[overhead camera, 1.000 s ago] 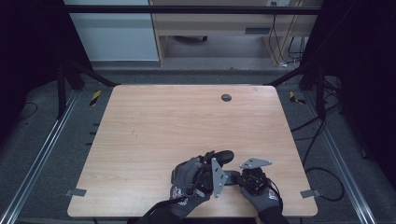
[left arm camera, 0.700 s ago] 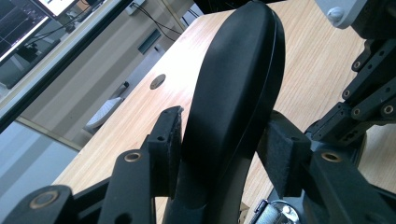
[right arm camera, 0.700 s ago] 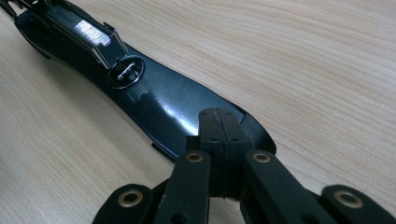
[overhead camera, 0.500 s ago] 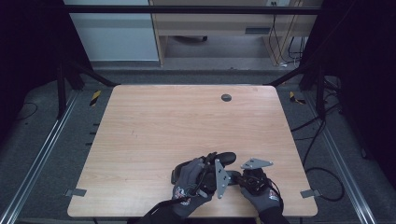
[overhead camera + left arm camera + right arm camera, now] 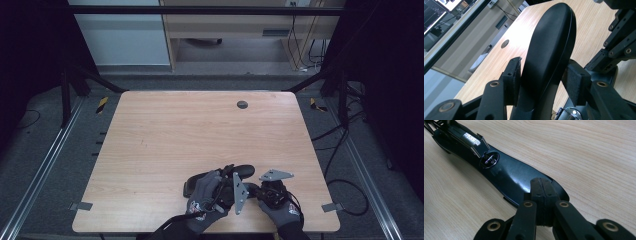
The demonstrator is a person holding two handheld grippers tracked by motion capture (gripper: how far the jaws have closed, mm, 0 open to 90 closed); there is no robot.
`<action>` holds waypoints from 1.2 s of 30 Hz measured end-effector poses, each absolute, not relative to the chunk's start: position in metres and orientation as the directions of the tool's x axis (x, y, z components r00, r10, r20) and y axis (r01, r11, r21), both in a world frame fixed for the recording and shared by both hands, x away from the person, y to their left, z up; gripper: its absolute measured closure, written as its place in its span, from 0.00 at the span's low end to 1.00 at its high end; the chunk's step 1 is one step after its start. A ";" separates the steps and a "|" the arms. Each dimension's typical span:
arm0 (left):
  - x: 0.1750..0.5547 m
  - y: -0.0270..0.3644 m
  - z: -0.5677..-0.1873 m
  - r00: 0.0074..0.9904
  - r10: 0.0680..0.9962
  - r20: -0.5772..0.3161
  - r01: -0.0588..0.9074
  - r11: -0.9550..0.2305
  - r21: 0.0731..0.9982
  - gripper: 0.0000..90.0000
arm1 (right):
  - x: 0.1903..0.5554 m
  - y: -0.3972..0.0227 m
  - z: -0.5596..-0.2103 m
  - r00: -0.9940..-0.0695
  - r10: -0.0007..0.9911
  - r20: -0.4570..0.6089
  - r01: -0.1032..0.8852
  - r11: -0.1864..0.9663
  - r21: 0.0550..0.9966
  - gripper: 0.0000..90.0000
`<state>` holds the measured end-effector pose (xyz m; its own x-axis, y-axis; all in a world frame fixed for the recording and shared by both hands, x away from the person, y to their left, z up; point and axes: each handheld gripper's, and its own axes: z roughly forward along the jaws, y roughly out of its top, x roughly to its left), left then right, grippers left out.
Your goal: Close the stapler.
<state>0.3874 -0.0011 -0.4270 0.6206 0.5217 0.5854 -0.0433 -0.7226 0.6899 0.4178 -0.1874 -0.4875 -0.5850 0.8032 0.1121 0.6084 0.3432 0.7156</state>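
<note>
Near the counter's (image 5: 150, 130) front edge, right of middle, a long black glossy handle-like object (image 5: 220, 176) rests; left tool (image 5: 541, 77) straddles its waist, pads close beside it; right tool (image 5: 541, 195) clenched at its rounded end; probably rigid, slippery; grip the narrow waist.
</note>
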 end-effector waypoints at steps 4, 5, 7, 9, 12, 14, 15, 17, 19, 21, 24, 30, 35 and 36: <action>0.388 -0.003 -0.429 0.625 0.510 0.591 -0.044 -0.734 0.678 0.56 | 0.418 -0.188 -0.488 -0.584 0.803 0.115 0.608 0.340 0.717 1.00; 0.388 -0.003 -0.429 0.625 0.510 0.591 -0.044 -0.734 0.678 0.56 | 0.418 -0.188 -0.488 -0.584 0.803 0.115 0.608 0.340 0.717 1.00; 0.388 -0.005 -0.431 0.627 0.506 0.593 -0.048 -0.735 0.677 0.56 | 0.418 -0.188 -0.488 -0.584 0.803 0.116 0.608 0.339 0.717 1.00; 0.388 -0.006 -0.432 0.626 0.496 0.602 -0.052 -0.744 0.666 0.56 | 0.418 -0.188 -0.488 -0.584 0.804 0.117 0.609 0.338 0.717 1.00; 0.388 -0.007 -0.434 0.628 0.483 0.610 -0.060 -0.752 0.657 0.56 | 0.418 -0.188 -0.488 -0.583 0.804 0.118 0.610 0.337 0.717 1.00; 0.388 -0.008 -0.436 0.628 0.483 0.610 -0.065 -0.749 0.660 0.56 | 0.418 -0.188 -0.488 -0.586 0.802 0.113 0.606 0.341 0.719 1.00; 0.388 -0.008 -0.436 0.628 0.475 0.616 -0.065 -0.757 0.650 0.56 | 0.418 -0.188 -0.488 -0.583 0.803 0.121 0.611 0.336 0.717 1.00; 0.388 -0.009 -0.437 0.629 0.469 0.620 -0.069 -0.761 0.646 0.56 | 0.418 -0.188 -0.488 -0.582 0.804 0.123 0.613 0.334 0.716 1.00; 0.388 -0.009 -0.439 0.631 0.466 0.621 -0.074 -0.760 0.645 0.55 | 0.418 -0.188 -0.488 -0.583 0.804 0.120 0.611 0.336 0.717 1.00; 0.388 -0.009 -0.440 0.633 0.461 0.621 -0.076 -0.762 0.643 0.55 | 0.418 -0.188 -0.488 -0.582 0.804 0.123 0.612 0.334 0.717 1.00; 0.389 -0.010 -0.440 0.636 0.458 0.622 -0.078 -0.763 0.642 0.55 | 0.418 -0.188 -0.488 -0.582 0.804 0.123 0.613 0.333 0.717 1.00; 0.389 -0.011 -0.442 0.642 0.444 0.625 -0.083 -0.770 0.633 0.55 | 0.418 -0.189 -0.488 -0.585 0.803 0.115 0.607 0.339 0.719 1.00; 0.390 -0.011 -0.444 0.647 0.443 0.621 -0.084 -0.767 0.636 0.55 | 0.418 -0.188 -0.488 -0.584 0.803 0.115 0.607 0.339 0.719 1.00; 0.390 -0.012 -0.444 0.648 0.442 0.621 -0.085 -0.768 0.635 0.55 | 0.418 -0.189 -0.488 -0.585 0.803 0.115 0.607 0.340 0.719 1.00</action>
<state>0.3897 -0.0115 -0.4440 0.6477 0.4419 0.6206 -0.0847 -0.7678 0.6351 0.4182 -0.1885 -0.4883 -0.5851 0.8028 0.1148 0.6069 0.3396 0.7186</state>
